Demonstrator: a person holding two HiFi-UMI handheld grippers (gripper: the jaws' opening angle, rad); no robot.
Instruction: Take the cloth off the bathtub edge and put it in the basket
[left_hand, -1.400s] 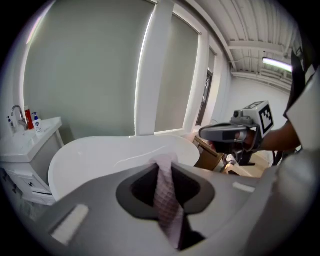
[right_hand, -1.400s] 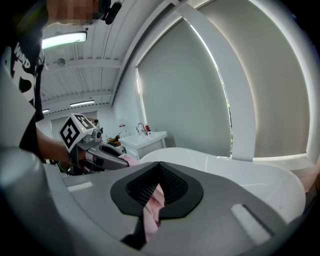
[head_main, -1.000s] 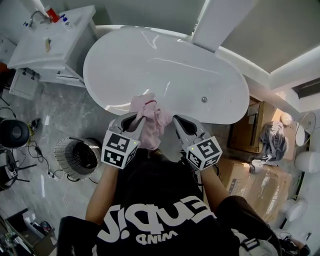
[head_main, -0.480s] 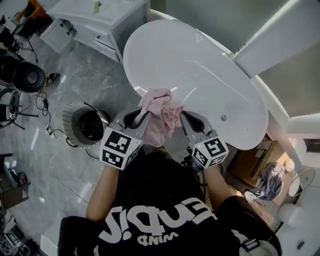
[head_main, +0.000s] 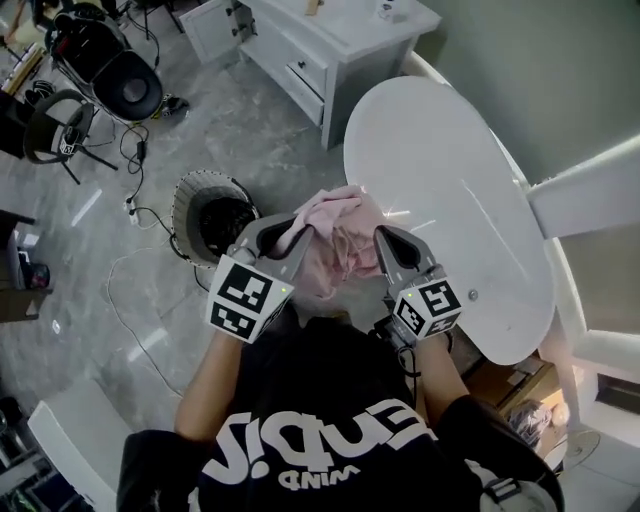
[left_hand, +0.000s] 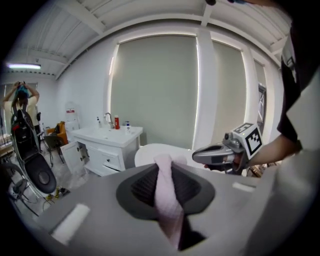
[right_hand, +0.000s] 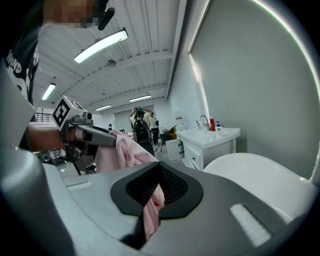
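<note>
Jaws of both grippers are clamped on the pink cloth (head_main: 335, 240): in the head view the left gripper (head_main: 292, 232) and right gripper (head_main: 386, 242) hold it up between bathtub (head_main: 450, 190) and basket (head_main: 190, 195), above a black shirt (head_main: 330, 400) whose small print seems to read "WIND". The left gripper view shows a strip of it pinched between the pads; the right gripper view shows likewise.

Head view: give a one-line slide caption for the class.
Left gripper and right gripper hold the pink cloth, lifted off the bathtub, basket nearby.
</note>
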